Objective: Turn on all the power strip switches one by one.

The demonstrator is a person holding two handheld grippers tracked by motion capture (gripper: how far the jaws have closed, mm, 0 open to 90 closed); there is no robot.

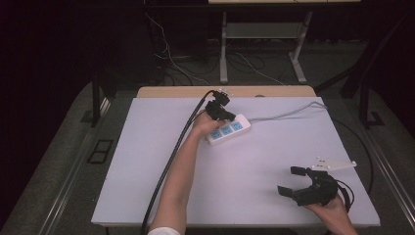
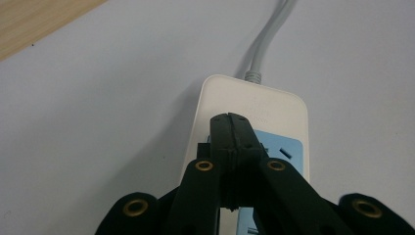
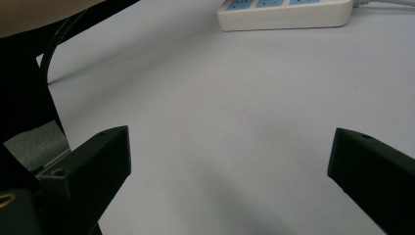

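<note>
The left hand-held gripper (image 2: pixel 230 128) is clenched, its jaws pressed together with nothing between them, tips over the white power strip (image 2: pixel 254 105) near the cord end; whether they touch its top is hard to tell. The strip lies at the far middle of the table (image 1: pixel 147 161), its grey cord (image 1: pixel 288 113) running off to the right. The right hand-held gripper (image 1: pixel 292 180) rests at the near right, jaws wide apart and empty, well apart from the strip.
</note>
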